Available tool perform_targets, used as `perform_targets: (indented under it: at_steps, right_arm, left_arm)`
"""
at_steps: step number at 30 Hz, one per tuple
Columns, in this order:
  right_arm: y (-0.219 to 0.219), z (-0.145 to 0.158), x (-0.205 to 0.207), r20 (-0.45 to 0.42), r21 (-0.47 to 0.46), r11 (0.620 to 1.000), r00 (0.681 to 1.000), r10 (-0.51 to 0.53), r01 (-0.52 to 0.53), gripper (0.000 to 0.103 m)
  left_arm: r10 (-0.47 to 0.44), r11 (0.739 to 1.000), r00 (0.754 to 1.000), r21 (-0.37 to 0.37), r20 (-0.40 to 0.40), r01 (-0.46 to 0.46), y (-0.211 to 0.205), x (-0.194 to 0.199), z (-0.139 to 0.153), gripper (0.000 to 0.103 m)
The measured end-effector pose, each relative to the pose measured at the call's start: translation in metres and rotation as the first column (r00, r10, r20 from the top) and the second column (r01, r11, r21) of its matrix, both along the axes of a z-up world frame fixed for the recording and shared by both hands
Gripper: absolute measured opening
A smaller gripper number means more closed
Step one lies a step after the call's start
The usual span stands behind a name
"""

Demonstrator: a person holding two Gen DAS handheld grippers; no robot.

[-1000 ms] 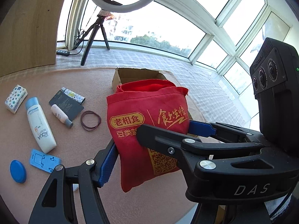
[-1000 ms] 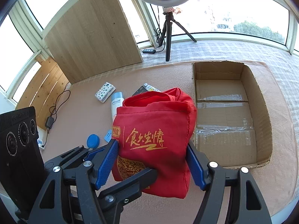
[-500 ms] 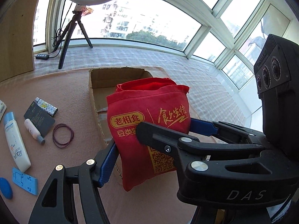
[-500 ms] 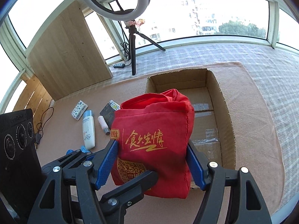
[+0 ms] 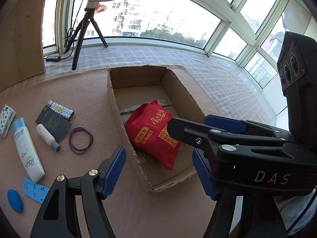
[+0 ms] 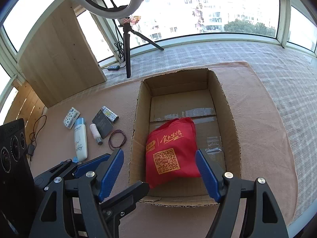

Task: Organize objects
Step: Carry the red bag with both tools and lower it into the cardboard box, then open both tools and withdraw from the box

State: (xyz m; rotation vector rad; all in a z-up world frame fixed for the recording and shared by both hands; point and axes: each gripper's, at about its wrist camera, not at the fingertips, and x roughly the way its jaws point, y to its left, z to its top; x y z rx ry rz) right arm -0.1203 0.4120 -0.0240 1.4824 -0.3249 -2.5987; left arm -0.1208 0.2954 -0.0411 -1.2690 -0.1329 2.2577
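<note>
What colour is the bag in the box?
Red bag with gold print, clearest in the right wrist view.

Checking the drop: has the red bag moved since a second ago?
Yes. The red bag has dropped from between both claws into the cardboard box, where it now lies on the floor near the front wall.

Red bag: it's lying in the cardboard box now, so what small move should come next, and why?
Probably swing the left hand-held gripper toward the white AQUA tube. The red bag lies inside the cardboard box, both grippers' jaws have just been opening and hold nothing, and the small items still lie on the mat left of the box.
</note>
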Motion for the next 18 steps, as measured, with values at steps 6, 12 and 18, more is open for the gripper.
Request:
perform_targets:
  at_steps: [6,12,18]
  right_arm:
    - [-0.014,0.008,0.006,-0.027,-0.011,1.000,1.000,-0.004,0.004,0.072]
    - [-0.036,0.014,0.017,-0.055,-0.026,0.999,0.998,0.019,-0.021,0.071]
    - [-0.063,0.013,0.031,-0.061,-0.036,0.998,0.997,0.055,-0.057,0.071]
  left_arm:
    - [0.037,0.999,0.999,-0.012,0.014,-0.036,-0.040,0.009,-0.007,0.073]
    - [0.107,0.994,0.994,-0.018,0.027,-0.106,-0.098,0.024,-0.014,0.073]
    - [0.182,0.982,0.982,-0.058,0.054,-0.179,-0.165,0.049,-0.031,0.073]
